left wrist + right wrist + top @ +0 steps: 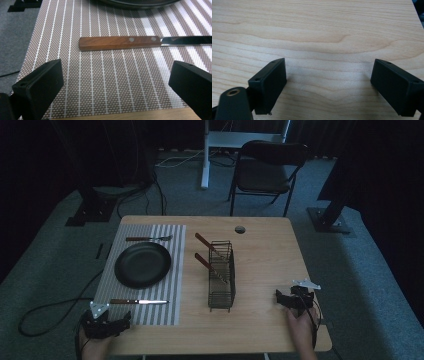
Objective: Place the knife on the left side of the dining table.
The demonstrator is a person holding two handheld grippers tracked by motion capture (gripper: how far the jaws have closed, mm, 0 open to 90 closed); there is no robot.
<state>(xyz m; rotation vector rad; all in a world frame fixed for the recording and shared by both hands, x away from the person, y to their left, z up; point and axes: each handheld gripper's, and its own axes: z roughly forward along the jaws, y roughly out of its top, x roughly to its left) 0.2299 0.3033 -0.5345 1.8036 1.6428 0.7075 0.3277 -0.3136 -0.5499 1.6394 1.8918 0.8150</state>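
A knife [139, 301] with a wooden handle [120, 43] lies flat on the near edge of a striped placemat [150, 316], its blade pointing right. My left gripper [117, 322] sits just off the mat's near left corner. In the left gripper view this gripper [116, 85] is open, its jaws wide apart a little short of the handle, with nothing between them. My right gripper [281, 298] rests near the table's front right. In its own view the right gripper [329, 82] is open over bare wood.
On the mat sit a black plate [142, 265] and, at its far edge, a fork [148, 238]. A black wire rack [221, 275] at mid-table holds two wooden-handled utensils [202, 240]. Beyond the wooden table [265, 265] stands a folding chair [267, 170].
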